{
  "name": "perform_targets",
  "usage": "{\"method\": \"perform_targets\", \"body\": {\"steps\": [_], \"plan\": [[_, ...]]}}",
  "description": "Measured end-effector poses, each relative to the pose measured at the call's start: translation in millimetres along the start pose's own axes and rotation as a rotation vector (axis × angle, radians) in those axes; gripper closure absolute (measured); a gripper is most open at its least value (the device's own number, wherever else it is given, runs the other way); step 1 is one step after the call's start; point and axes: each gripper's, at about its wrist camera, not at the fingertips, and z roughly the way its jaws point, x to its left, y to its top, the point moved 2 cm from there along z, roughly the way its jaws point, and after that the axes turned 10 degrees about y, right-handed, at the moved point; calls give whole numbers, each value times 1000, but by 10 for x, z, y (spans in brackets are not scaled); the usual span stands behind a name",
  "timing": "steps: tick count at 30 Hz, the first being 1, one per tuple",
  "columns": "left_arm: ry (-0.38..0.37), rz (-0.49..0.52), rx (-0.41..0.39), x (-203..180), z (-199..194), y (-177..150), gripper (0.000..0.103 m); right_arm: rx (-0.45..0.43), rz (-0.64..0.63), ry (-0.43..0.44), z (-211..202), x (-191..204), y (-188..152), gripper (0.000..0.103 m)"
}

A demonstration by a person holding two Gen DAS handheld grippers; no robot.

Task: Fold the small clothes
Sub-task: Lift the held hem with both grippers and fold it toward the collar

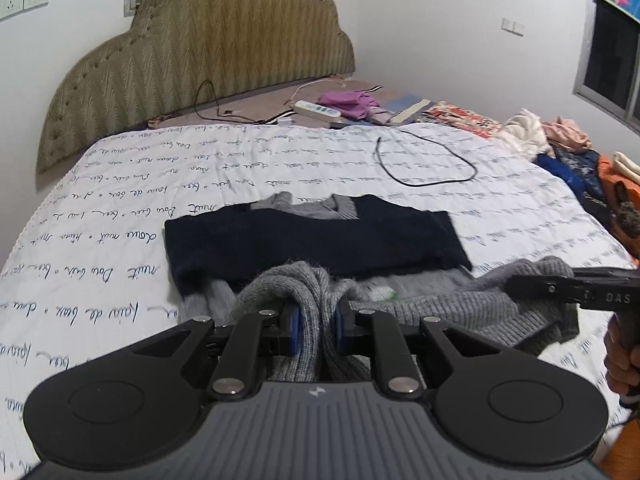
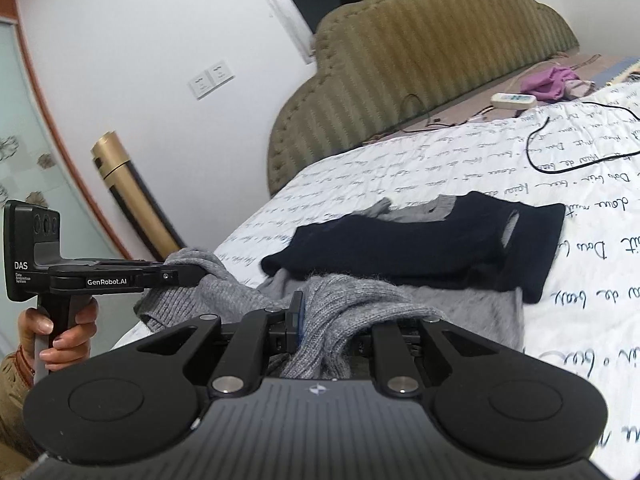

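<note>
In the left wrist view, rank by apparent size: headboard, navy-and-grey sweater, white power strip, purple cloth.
1. headboard
2. navy-and-grey sweater, though it looks bigger for being nearer the camera
3. purple cloth
4. white power strip, close to the cloth in size

The left gripper (image 1: 314, 330) points forward and somewhat downward, jaws nearly together, clamped on grey knit. The right gripper (image 2: 336, 328) is level with it and clamps likewise. A hand (image 2: 66, 334) wraps each gripper's handle.

Both wrist views face the headboard (image 1: 192, 60) closely — sharing the bed (image 1: 120, 208).
</note>
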Motion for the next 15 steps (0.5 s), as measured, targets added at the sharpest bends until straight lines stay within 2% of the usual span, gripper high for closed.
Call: {"method": "perform_targets", "body": {"steps": [6, 15], "plan": [[51, -26, 57, 57, 499, 225, 87, -12, 27, -31, 257, -297, 167, 85], [115, -16, 93, 100, 998, 466, 87, -12, 49, -89, 632, -700, 426, 85]]}}
